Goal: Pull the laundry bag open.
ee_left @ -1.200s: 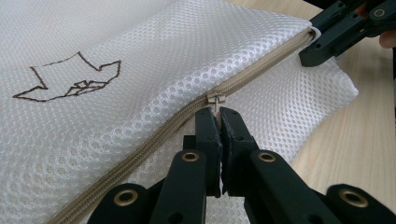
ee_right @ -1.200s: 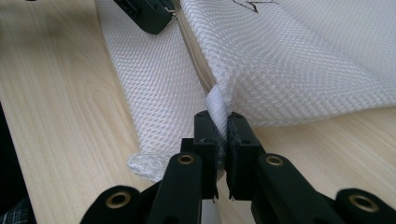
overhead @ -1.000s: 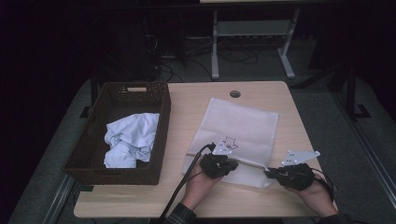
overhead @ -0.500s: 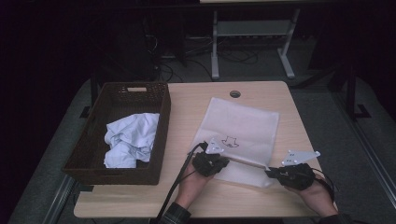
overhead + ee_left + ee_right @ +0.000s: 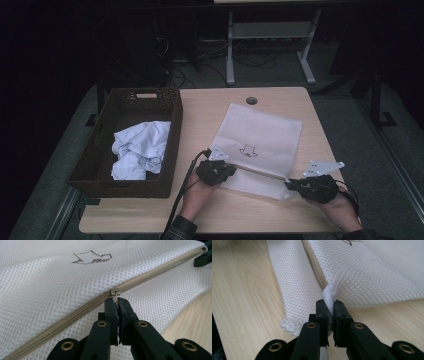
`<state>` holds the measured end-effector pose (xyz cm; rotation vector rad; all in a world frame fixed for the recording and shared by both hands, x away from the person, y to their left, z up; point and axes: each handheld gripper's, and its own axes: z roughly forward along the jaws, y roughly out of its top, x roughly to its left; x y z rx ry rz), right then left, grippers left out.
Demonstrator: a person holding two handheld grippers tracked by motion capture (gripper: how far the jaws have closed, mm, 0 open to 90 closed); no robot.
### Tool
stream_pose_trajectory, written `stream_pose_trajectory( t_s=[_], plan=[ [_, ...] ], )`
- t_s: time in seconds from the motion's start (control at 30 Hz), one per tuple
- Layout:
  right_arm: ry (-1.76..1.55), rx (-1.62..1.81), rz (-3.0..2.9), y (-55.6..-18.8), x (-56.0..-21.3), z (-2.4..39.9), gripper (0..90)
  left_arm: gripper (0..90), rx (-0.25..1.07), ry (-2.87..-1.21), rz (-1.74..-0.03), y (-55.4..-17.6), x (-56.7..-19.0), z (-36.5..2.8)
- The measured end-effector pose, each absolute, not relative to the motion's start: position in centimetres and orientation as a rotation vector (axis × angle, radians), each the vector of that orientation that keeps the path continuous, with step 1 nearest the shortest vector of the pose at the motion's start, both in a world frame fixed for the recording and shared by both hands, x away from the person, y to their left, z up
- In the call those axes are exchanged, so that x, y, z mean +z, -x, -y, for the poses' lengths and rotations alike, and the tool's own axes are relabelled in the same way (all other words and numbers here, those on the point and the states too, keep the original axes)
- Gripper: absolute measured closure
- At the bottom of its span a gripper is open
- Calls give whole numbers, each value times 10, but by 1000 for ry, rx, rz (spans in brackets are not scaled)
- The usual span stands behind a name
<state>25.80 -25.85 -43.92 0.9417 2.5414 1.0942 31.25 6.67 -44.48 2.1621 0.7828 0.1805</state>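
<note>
A white mesh bag with a small dark emblem lies flat on the wooden table. Its beige zipper runs along the near edge. My left gripper is at the zipper's left part, jaws shut on the metal zipper pull in the left gripper view. My right gripper is at the bag's near right corner. In the right gripper view its jaws are shut on the white fabric tab at the zipper's end.
A dark wicker basket stands at the table's left with a crumpled pale blue cloth inside. A round cable hole sits near the far edge. Bare wood lies between basket and bag and along the near edge.
My left gripper has slid to the left along the zipper, still closed on the pull. The right gripper has stayed put on the bag's corner.
</note>
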Motion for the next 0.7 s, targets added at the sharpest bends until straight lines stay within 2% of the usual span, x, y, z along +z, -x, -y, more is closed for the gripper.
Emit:
stream_pose_trajectory(
  t_s=[0.07,0.13,0.17,0.27,0.4,0.47,0.5,0.53,0.7],
  plan=[
    [-935,1090,-2544,-258,-439,257,834,875,177,-2162,-783,-313,-446,-67],
    [-940,1084,-2536,-258,-439,257,835,875,255,-2205,-804,-313,-446,-69],
    [-947,1073,-2526,-258,-438,259,835,875,201,-2173,-811,-315,-448,-74],
    [-966,1099,-2527,-258,-439,265,835,875,190,-2146,-839,-318,-447,-82],
    [-948,1096,-2532,-258,-438,261,834,875,201,-2155,-840,-318,-448,-84],
    [-950,1086,-2526,-258,-438,262,834,875,279,-2192,-865,-319,-449,-87],
    [-961,1078,-2525,-258,-438,264,834,875,213,-2145,-878,-321,-450,-92],
    [-972,1094,-2524,-259,-438,267,834,875,248,-2157,-895,-322,-450,-94],
    [-974,1091,-2517,-259,-438,268,834,875,242,-2152,-900,-323,-451,-98]
  ],
)
